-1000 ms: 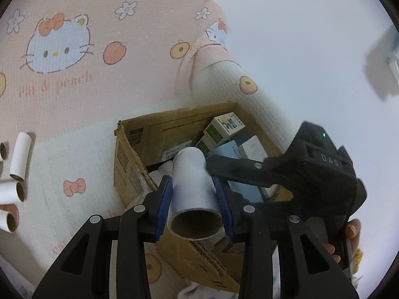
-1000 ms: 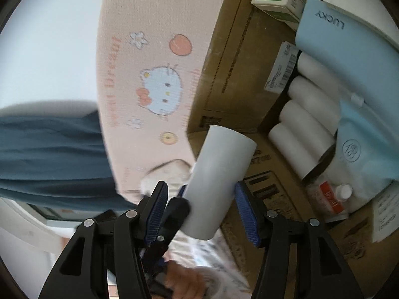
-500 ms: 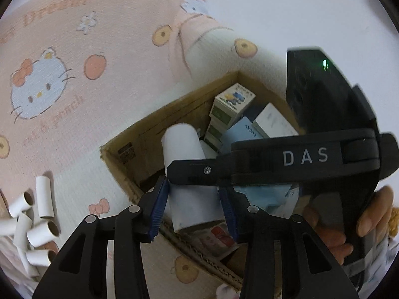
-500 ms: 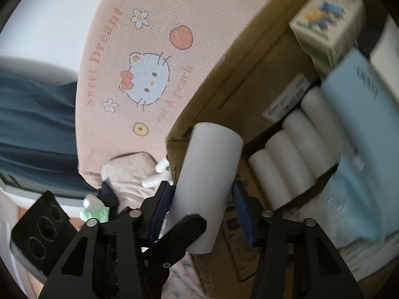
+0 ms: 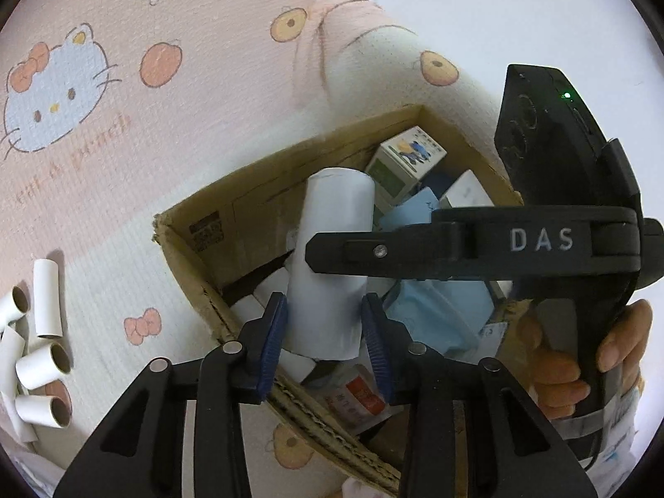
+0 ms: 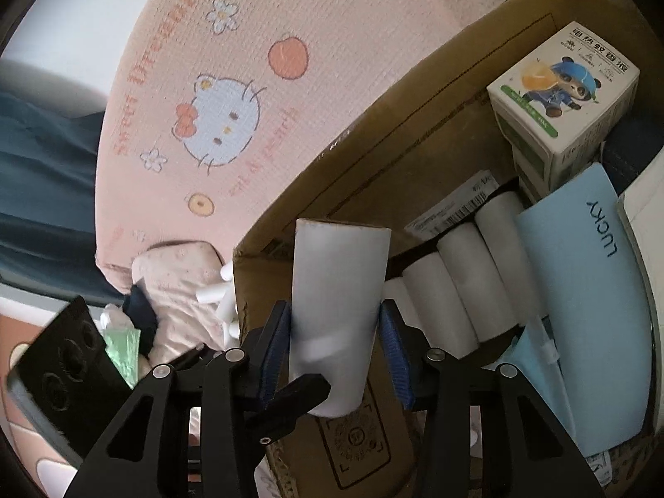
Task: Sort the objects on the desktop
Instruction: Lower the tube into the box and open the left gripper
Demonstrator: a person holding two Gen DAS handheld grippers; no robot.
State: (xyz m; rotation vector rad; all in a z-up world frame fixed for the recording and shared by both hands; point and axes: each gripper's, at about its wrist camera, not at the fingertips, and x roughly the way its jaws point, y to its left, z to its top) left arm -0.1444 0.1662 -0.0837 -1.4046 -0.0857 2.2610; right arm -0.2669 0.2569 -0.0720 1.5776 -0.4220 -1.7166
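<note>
Cannot make out the lower end of the paper tube (image 5: 336, 207), crossed by a black finger of the right claw (image 6: 334, 348). Cut off at the frame edge: near corner of the corrugated cardboard box (image 5: 182, 257). Closing on the tube above the box with left claw (image 5: 323, 332) and right claw alike, ribbed blue pads (image 5: 276, 332) touching its smooth white wall. Inside: matte white rolls (image 6: 456, 282), soft blue pouch (image 6: 581, 290), glossy printed carton (image 6: 564, 95).

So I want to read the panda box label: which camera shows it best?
The right wrist view: the panda box is close, sharp, with its printed top and side legible. In the left wrist view the box is small, far back in the carton, its print unreadable.
</note>
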